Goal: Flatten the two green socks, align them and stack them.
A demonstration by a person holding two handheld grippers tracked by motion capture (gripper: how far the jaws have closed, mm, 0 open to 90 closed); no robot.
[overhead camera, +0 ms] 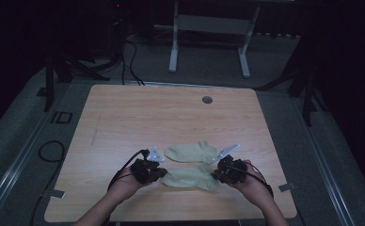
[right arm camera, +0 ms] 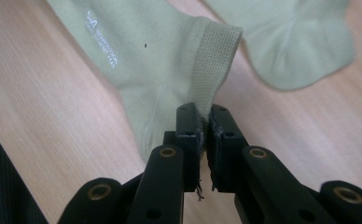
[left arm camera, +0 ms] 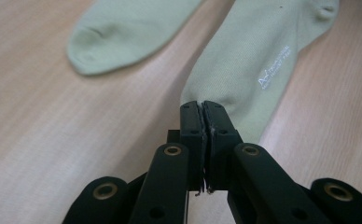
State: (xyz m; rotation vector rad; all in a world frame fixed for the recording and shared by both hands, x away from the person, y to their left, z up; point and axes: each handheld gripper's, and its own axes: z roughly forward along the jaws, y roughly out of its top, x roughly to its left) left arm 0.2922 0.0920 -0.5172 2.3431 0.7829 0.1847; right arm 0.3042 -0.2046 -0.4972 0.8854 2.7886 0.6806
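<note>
Near table's front edge: left hand-held gripper (overhead camera: 161,173) and right hand-held gripper (overhead camera: 217,173) level, each clamping near sock (overhead camera: 190,177).

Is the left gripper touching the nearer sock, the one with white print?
Touching. In the left gripper view, the left gripper has its jaws closed on the toe end of the nearer sock, with the fabric pinched between them.

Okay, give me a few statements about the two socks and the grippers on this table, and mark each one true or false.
1. The left gripper is clamped on the near sock. True.
2. The right gripper stands open above the table. False: it is shut on the near sock's cuff end.
3. The far sock is held by a gripper. False: it lies free.
4. Both socks are pale green. True.
</note>
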